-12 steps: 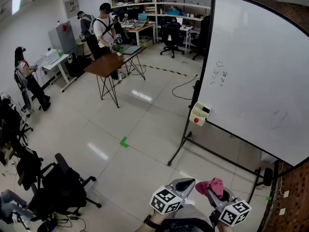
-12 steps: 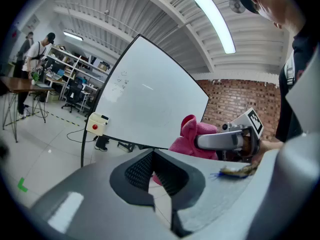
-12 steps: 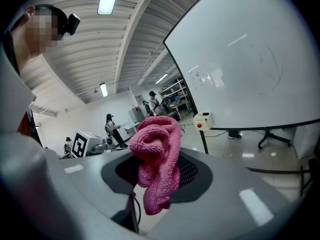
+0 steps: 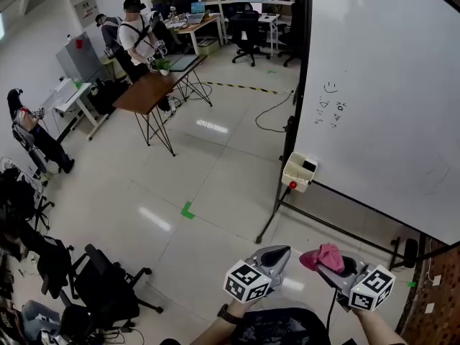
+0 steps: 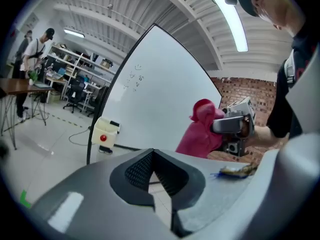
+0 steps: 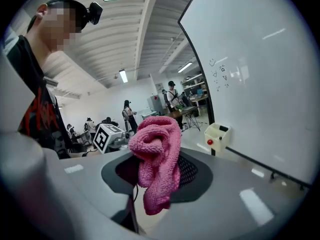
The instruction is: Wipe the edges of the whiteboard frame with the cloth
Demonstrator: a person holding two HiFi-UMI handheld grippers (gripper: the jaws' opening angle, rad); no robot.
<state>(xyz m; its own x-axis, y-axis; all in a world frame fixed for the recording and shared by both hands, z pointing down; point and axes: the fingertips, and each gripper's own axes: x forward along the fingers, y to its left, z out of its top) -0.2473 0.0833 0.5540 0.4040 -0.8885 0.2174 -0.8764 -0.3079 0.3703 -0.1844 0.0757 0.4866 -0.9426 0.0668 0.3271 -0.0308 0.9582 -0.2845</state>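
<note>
At my right side, the right tongs (image 4: 329, 264) (image 6: 156, 170) are clenching a pink cloth (image 4: 321, 256) (image 6: 159, 146). The cloth is bunching above the tips and hanging down between the jaws. At my left side, the left tongs (image 4: 277, 256) (image 5: 152, 158) are closing tip to tip and gripping nothing. Both pairs are hovering side by side, near each other, low in the head view, over the tiled floor (image 4: 215, 171).

The whiteboard (image 4: 381, 99) (image 5: 150, 79) (image 6: 260, 69) is standing ahead and to my right on a wheeled stand. Its black frame (image 4: 305, 85) is running up the left edge and along the bottom. The cloth is sitting apart from the frame and is not touching it. A cream box with a red button (image 4: 298, 171) (image 5: 105, 134) (image 6: 218, 135) is hanging at the lower left corner of the frame. Small doodles (image 4: 329, 106) are showing on the white surface near the left edge.

Well beyond, a person (image 4: 135, 34) is standing at a brown counter (image 4: 147, 88). A black office chair (image 4: 100, 286) is sitting on the floor to my left. A green tape mark (image 4: 187, 210) is lying on the tiles.
</note>
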